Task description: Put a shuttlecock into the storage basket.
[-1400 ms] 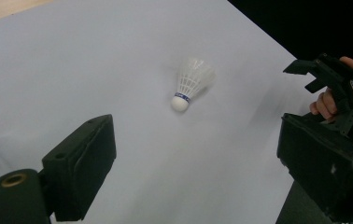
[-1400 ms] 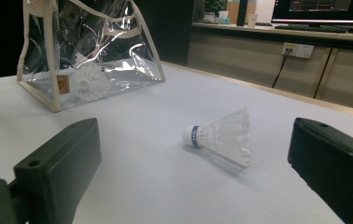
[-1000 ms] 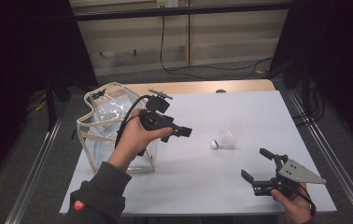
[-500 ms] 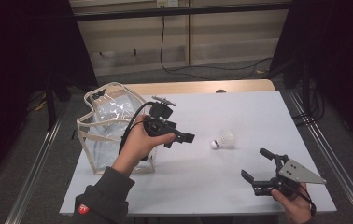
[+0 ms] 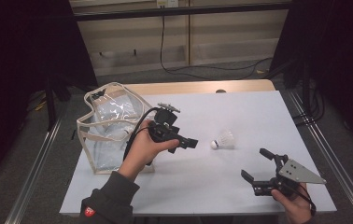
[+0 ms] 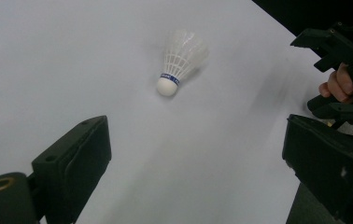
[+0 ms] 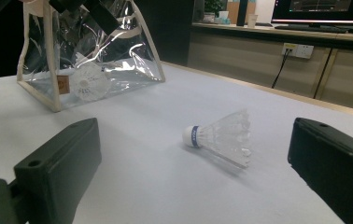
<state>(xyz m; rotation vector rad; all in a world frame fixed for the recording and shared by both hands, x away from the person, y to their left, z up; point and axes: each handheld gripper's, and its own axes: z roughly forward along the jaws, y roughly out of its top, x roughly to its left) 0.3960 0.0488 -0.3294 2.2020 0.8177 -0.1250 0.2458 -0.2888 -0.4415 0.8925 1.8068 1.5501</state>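
A white worktop (image 5: 258,112) stands in a dark room with beige wall panels. The shuttlecock (image 5: 224,139) lies between the left gripper (image 5: 191,143) and right gripper (image 5: 256,169), both with jaws spread empty.

A dark grey sleeve (image 5: 111,200) bears a red badge; both tools are black, the right tool (image 5: 264,172) topped by a grey plate (image 5: 301,171).
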